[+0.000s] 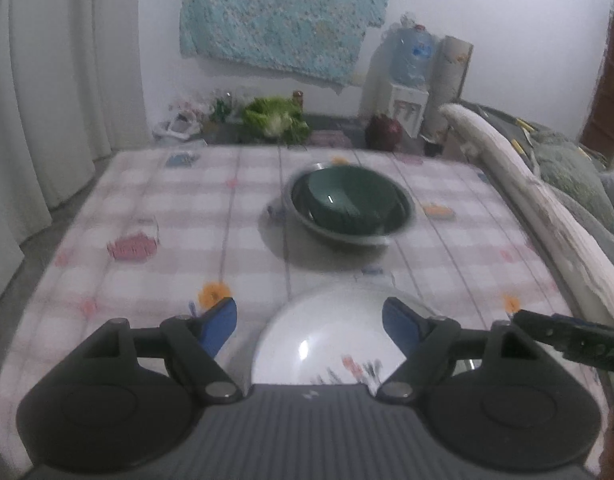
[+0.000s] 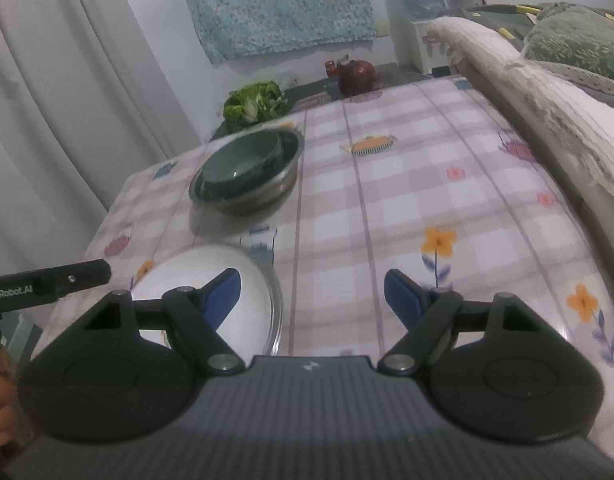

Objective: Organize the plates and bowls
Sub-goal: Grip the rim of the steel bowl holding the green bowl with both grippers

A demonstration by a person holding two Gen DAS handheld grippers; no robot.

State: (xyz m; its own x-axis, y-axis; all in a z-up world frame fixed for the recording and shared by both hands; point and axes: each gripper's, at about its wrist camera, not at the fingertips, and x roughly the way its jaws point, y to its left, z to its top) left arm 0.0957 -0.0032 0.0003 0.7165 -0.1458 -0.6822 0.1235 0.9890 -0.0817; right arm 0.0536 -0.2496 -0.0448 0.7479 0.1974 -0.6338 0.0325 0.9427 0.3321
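Two round bowls nested: glossy green bowl (image 1: 349,196) in steel bowl (image 1: 339,236), w/ checked tablecloth (image 1: 147,208).

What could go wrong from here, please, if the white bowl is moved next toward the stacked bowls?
The white bowl sits near the table's front edge, so a nudge from the open left gripper might push it off. The green bowl lies tilted inside the steel bowl; adding another could leave the stack rocking. The right gripper hovers close enough to bump the left.
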